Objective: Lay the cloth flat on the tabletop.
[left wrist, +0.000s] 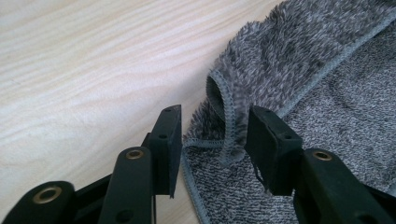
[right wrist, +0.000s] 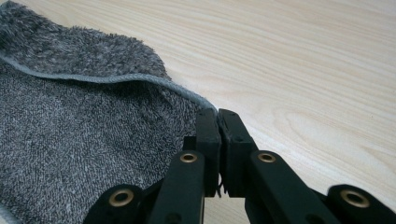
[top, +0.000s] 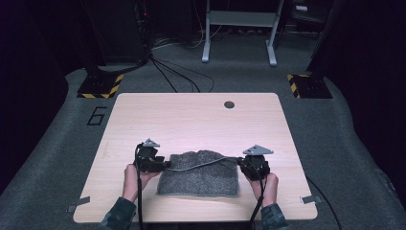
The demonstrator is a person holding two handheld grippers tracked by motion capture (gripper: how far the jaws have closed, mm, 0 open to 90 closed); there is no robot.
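Note:
A grey fluffy towel (top: pixel 198 175) lies folded on the near middle of the light wooden table (top: pixel 191 120). My left gripper (top: pixel 166 164) is at the towel's left edge. In the left gripper view it (left wrist: pixel 215 140) stands open, and a curled-up hemmed corner of the towel (left wrist: pixel 261 60) rises between the jaws, close to the right one. My right gripper (top: pixel 241 163) is at the towel's right edge. In the right gripper view it (right wrist: pixel 218 116) is shut on the hemmed edge of the towel (right wrist: pixel 70 140), which is lifted slightly there.
A dark round hole (top: pixel 229 104) sits near the table's far edge. Tape strips (top: pixel 79 203) (top: pixel 311 199) mark the near corners. Beyond the table are floor cables (top: pixel 177 74), hazard-striped bases (top: pixel 100 86) and a white stand (top: pixel 239 28).

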